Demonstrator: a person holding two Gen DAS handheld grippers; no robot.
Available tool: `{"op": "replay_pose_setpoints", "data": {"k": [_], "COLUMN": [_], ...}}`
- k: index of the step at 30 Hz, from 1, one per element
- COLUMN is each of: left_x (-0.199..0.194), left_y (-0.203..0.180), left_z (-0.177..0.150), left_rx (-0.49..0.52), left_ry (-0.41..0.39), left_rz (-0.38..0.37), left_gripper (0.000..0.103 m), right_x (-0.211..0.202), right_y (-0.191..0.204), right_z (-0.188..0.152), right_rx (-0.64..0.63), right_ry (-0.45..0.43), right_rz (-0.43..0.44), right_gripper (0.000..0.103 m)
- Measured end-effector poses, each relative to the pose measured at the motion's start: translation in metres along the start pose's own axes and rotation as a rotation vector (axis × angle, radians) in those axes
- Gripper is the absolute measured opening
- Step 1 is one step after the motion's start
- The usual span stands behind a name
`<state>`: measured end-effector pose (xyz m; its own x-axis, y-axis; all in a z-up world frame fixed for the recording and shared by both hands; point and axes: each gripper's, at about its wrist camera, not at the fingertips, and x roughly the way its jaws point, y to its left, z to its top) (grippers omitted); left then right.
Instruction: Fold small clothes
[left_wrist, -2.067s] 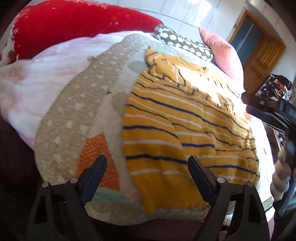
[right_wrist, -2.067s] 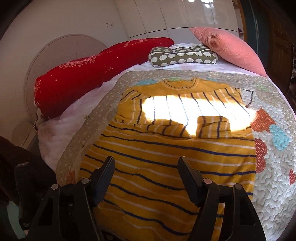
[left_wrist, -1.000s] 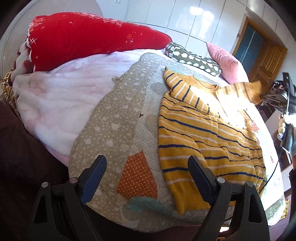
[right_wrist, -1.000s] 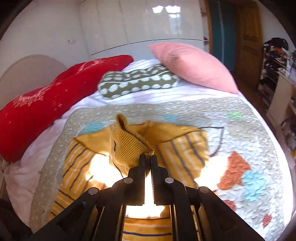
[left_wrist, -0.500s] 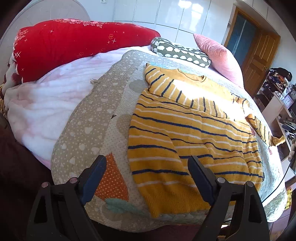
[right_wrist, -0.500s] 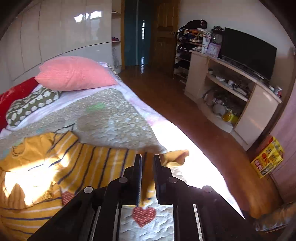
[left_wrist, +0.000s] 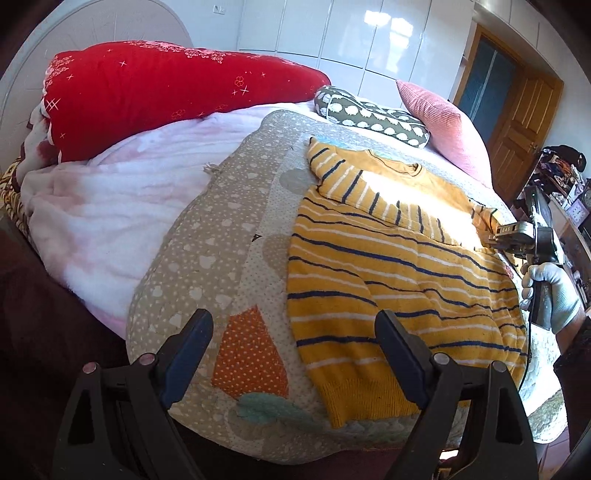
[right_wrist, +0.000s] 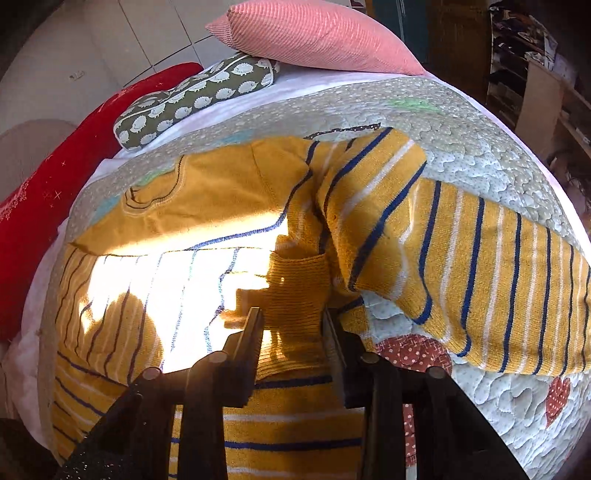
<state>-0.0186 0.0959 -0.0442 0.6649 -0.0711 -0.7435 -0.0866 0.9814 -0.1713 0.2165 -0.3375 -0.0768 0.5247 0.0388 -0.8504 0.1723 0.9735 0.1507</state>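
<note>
Yellow striped sweater (left_wrist: 399, 273) is laid flat on the patterned quilt (left_wrist: 207, 258), right of centre in the left wrist view, ribbed hem toward the bottom of the frame.

Left gripper (left_wrist: 291, 354) is seen at the bottom of its own view, fully released, nothing between the jaws; it is held above the quilt's near edge, with the hem's left corner just behind the right finger.

Right gripper (right_wrist: 293, 325) is seen at bottom centre of its own view. Its jaws have just been closing and stand narrowly apart with the sleeve's ribbed cuff (right_wrist: 295, 291) between them; contact of the pads with the knit cannot be confirmed, no clamping is visible. The sleeve (right_wrist: 461, 266) is folded back across the right half of that frame, over the quilt.

In the left wrist view the right gripper is visible at the right edge, held by a gloved hand (left_wrist: 550, 291).

Red blanket (left_wrist: 166, 88), hedgehog-print pillow (right_wrist: 195, 99) and pink pillow (right_wrist: 314, 37) are seen at the top of the frames.
</note>
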Motion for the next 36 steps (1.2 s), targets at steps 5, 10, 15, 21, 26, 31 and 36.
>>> {"op": "replay_pose_setpoints", "data": {"k": [5,10,15,21,26,31,36], "left_x": [-0.001,-0.003,-0.009,-0.013,-0.009,-0.008,0.003], "left_y": [0.007,0.015,0.027,0.039,0.055,0.057,0.045], "left_z": [-0.005,-0.013,-0.022,-0.032,-0.035,-0.035,-0.030], "left_rx": [-0.007,-0.027,-0.070,-0.078,-0.111,-0.125,-0.112], "left_ry": [-0.017,-0.019,-0.021,-0.021,-0.004,0.000,0.045], "left_rz": [-0.019,-0.029,-0.042,-0.036,-0.030,-0.046,-0.100], "left_gripper": [0.089,0.089,0.089,0.089,0.089,0.089,0.089], "right_x": [-0.027,-0.094,-0.136,-0.138,-0.131,-0.139,-0.130], "right_y": [0.015,0.111,0.260,0.417,0.454,0.377,0.186], "right_z": [0.006,0.007,-0.010,-0.069,-0.100,-0.092,-0.094], "right_rx": [-0.024,-0.151,-0.354,-0.562,-0.579,-0.517,-0.272], "right_ry": [-0.016,-0.086,-0.060,0.104,0.234,0.106,-0.013], "right_rz": [0.053,0.270,0.542,0.796,0.943,0.845,0.577], "right_gripper": [0.002,0.002,0.002,0.002,0.010,0.041,0.041]}}
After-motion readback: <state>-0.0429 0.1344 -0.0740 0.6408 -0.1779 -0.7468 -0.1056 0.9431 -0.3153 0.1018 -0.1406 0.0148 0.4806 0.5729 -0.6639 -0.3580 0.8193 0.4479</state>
